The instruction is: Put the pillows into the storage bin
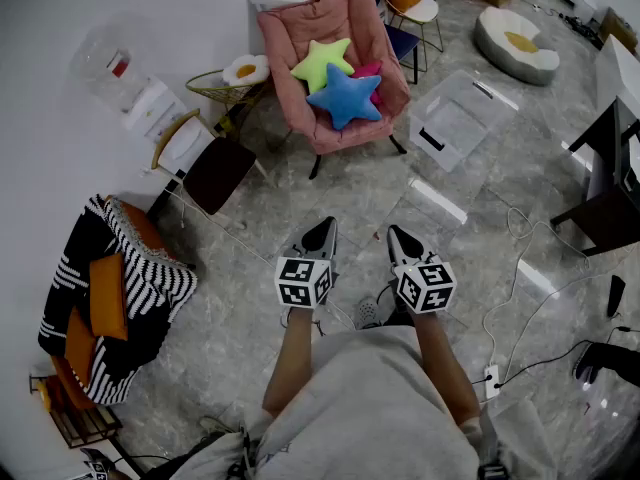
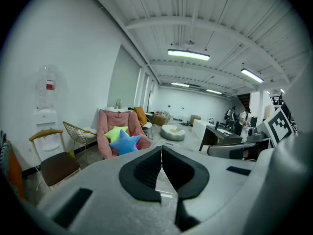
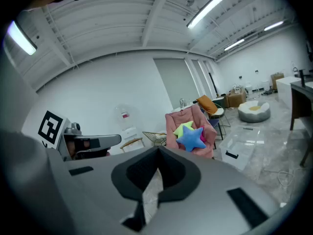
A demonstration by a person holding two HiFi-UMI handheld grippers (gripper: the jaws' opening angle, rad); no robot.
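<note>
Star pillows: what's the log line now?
blue, green, pink star-shaped plush pillows on pink padded chair | clear plastic storage bin beside chair | left hand-held gripper shut | right hand-held gripper shut

Pillows: green star (image 1: 322,61), blue star (image 1: 345,98) and pink star (image 1: 368,72) lay piled together, upper centre of frame.
Storage bin (image 1: 428,136): clear, open-topped, sat just right of them, apart.

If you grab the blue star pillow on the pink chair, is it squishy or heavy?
Probably squishy: the blue star pillow looks plump and rounded, so it should dent where pinched. Likely light for its size, being a stuffed cushion. It seems to rest against the green star pillow, so lifting it may nudge that one.
</note>
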